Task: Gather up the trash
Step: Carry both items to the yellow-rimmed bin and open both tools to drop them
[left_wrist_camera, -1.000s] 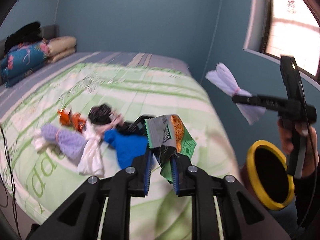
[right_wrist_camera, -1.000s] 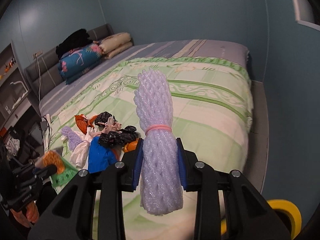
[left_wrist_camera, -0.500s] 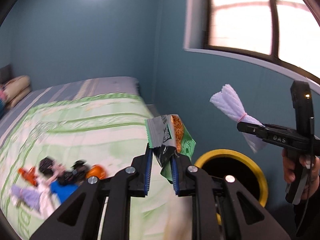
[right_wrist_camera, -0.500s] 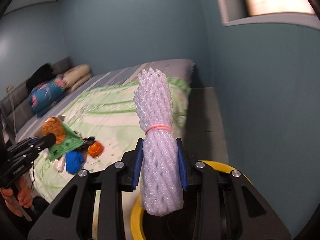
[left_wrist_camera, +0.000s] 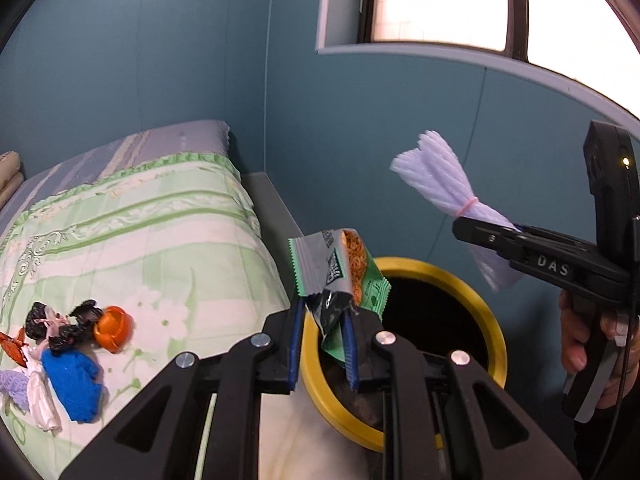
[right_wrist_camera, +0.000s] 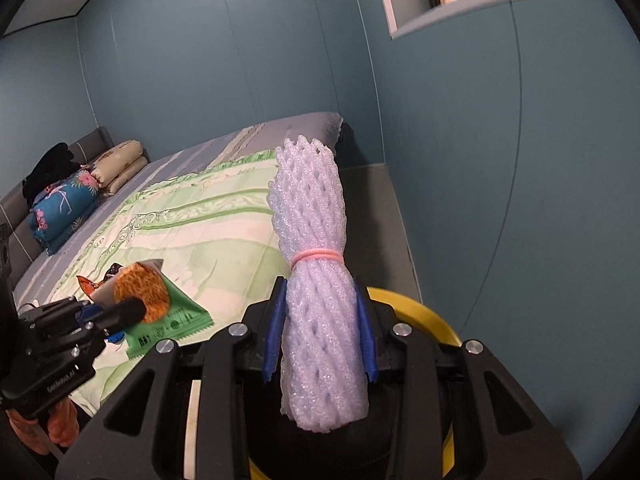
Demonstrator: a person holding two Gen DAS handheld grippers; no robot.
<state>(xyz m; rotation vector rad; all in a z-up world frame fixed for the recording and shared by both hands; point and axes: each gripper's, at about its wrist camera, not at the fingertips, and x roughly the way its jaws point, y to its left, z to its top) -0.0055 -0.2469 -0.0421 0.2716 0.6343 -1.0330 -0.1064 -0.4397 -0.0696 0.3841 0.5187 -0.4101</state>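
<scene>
Teal walls, window [left_wrist_camera: 440, 0] up top; bed [left_wrist_camera: 140, 240] with green quilt, leftover trash pile [left_wrist_camera: 68, 348] on it. Yellow-rimmed bin [left_wrist_camera: 476, 300] beside bed. Right gripper [right_wrist_camera: 320, 336], marked "DAS", pinches foam net roll [right_wrist_camera: 316, 280] over bin. Left gripper [left_wrist_camera: 322, 344] pinches green snack wrapper [left_wrist_camera: 340, 272], print unreadable, above bin rim.

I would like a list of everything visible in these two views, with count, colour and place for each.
snack wrapper: one, green and silver, in the left gripper
foam net roll: one, pale lilac, pink band, in the right gripper
bin: one, yellow rim, black inside, beside the bed
trash pile: several pieces, blue, orange, black, white, on the bed
bed: one, green and white cover
pillows: a few, blue and beige, at the headboard
window: one, bright
left gripper: black, shut on wrapper
right gripper: black, shut on roll
</scene>
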